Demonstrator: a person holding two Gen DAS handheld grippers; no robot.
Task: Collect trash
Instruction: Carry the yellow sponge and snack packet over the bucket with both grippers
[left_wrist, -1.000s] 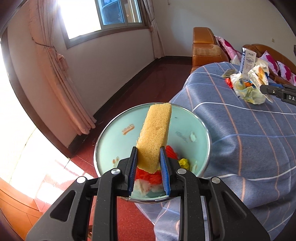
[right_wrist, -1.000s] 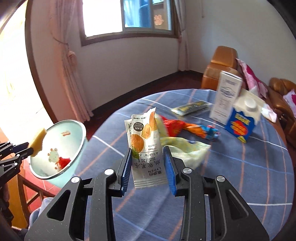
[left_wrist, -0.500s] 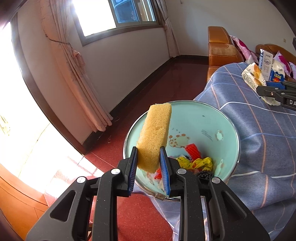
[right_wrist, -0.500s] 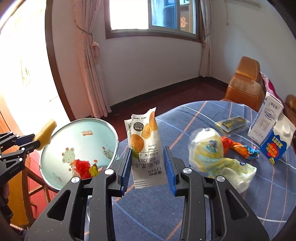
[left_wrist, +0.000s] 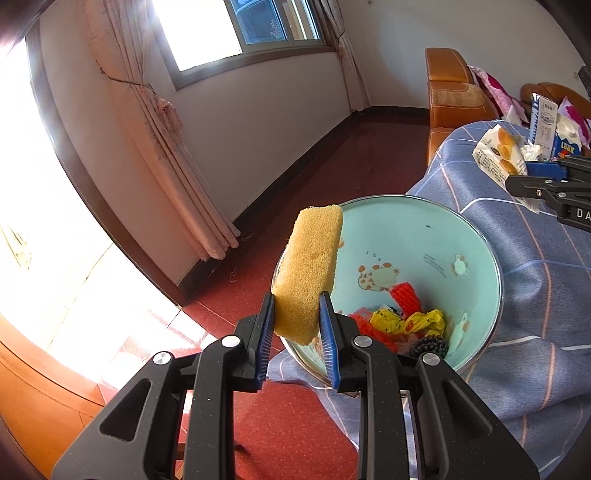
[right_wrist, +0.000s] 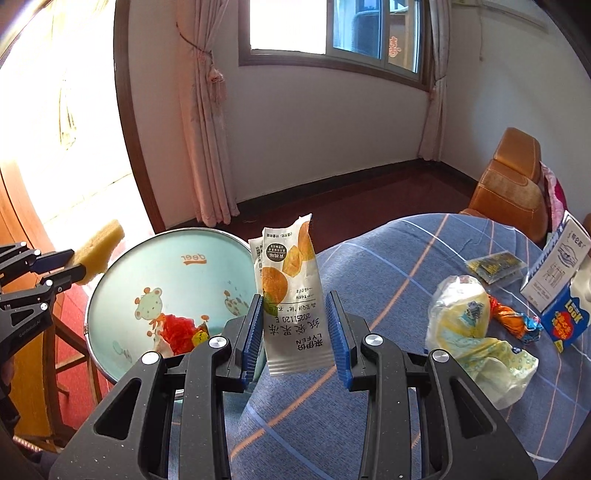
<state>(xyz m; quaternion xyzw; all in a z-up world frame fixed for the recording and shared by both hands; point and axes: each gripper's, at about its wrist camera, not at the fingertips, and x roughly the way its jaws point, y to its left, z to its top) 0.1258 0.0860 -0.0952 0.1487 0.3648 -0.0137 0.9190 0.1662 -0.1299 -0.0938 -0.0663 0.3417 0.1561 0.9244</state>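
My left gripper (left_wrist: 297, 325) is shut on a yellow sponge (left_wrist: 308, 273) and holds it at the left rim of a light-blue basin (left_wrist: 436, 236) beside the table. The basin (right_wrist: 173, 258) holds red and yellow wrappers (left_wrist: 402, 317). My right gripper (right_wrist: 295, 332) is shut on a white snack wrapper (right_wrist: 291, 295), held upright just right of the basin's rim, above the table edge. The left gripper (right_wrist: 55, 269) and sponge (right_wrist: 101, 245) show at the left in the right wrist view. The right gripper and wrapper (left_wrist: 498, 155) show at the right in the left wrist view.
On the blue checked tablecloth (right_wrist: 369, 406) lie a crumpled yellow-white bag (right_wrist: 476, 332), an orange candy wrapper (right_wrist: 513, 317), a dark packet (right_wrist: 495, 266) and two milk cartons (right_wrist: 557, 280). An orange sofa (right_wrist: 513, 184) stands behind. A wooden chair (right_wrist: 62, 347) is under the basin.
My right gripper has carried the snack wrapper left from over the table to the basin's rim. My left gripper with the sponge has shifted left relative to the basin.
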